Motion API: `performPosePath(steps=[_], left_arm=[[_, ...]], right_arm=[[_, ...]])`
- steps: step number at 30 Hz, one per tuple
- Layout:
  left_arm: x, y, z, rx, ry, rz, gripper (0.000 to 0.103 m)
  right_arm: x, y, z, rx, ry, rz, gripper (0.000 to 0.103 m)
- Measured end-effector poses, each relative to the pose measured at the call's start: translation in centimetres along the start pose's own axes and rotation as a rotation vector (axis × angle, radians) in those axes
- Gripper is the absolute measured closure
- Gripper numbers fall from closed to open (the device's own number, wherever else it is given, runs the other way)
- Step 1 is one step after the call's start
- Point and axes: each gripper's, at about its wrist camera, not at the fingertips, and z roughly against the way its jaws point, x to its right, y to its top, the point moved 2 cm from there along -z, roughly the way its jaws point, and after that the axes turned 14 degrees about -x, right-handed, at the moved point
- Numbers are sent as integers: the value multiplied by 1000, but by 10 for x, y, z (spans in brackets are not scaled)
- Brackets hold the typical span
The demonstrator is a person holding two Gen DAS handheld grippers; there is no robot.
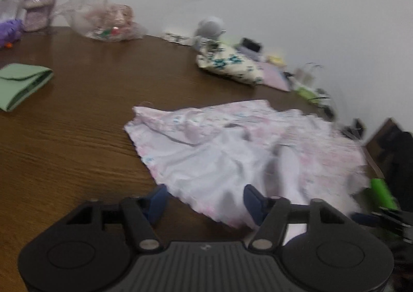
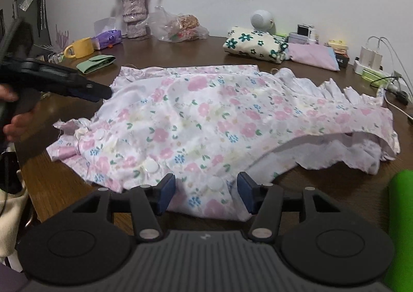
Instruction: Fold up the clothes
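both my grippers, left (image 1: 205,200) and right (image 2: 206,192), gape over floral garment (image 2: 219,121) hem; its long axis runs crosswise, bare wooden table (image 1: 64,137) leftward.

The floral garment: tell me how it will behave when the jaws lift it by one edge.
The floral garment will likely drape and sag: it already lies rumpled in soft folds on the table. It looks thin and light, so it should lift easily. Its frilled hem may trail and drag, since much of the cloth is spread wide.
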Motion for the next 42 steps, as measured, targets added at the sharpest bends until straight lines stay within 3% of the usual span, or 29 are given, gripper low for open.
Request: performPosePath(steps=[1, 2, 7, 11, 15, 17, 20, 22, 24, 28, 30, 32, 35, 38, 41, 42], left_arm=[[0, 2, -5, 3, 19, -3, 91], [-1, 5, -10, -4, 13, -2, 102], [-11, 30, -12, 23, 20, -38, 103], [-38, 74, -4, 148, 167, -12, 102], [-54, 93, -8, 173, 349, 52, 99], [-51, 86, -1, 187, 315, 65, 88], [-38, 68, 2, 147, 154, 67, 70], [-21, 49, -6, 78, 72, 11, 67], [-11, 34, -13, 29, 55, -12, 66], [-7, 21, -17, 16, 16, 6, 58], [-5, 24, -21, 19, 9, -11, 63], [-5, 30, -26, 5, -3, -24, 102], [-9, 39, -33, -15, -50, -28, 102], [-12, 45, -25, 2, -25, -70, 103], [-17, 50, -10, 34, -15, -85, 103], [-19, 53, -4, 52, -12, -87, 103]], right_arm=[[0, -2, 1, 1, -2, 1, 48], [1, -4, 3, 2, -4, 2, 48], [2, -6, 2, -1, -13, 20, 48], [3, -5, 2, -5, -9, 29, 47], [2, -6, 2, -2, -12, 27, 46], [3, -6, 3, -7, -8, 28, 46], [7, -2, 5, -7, 37, 11, 46], [8, 2, 9, 24, 78, 0, 46], [0, 8, 10, 53, 110, 27, 46], [-35, 22, 11, 105, 188, 160, 45], [-57, 30, 9, 132, 201, 250, 41], [-84, 39, 3, 150, 216, 344, 40], [-114, 53, -16, 122, 246, 416, 41], [-133, 62, -35, 71, 262, 434, 46], [-138, 69, -46, 31, 259, 416, 79], [-137, 70, -49, 18, 245, 399, 95]])
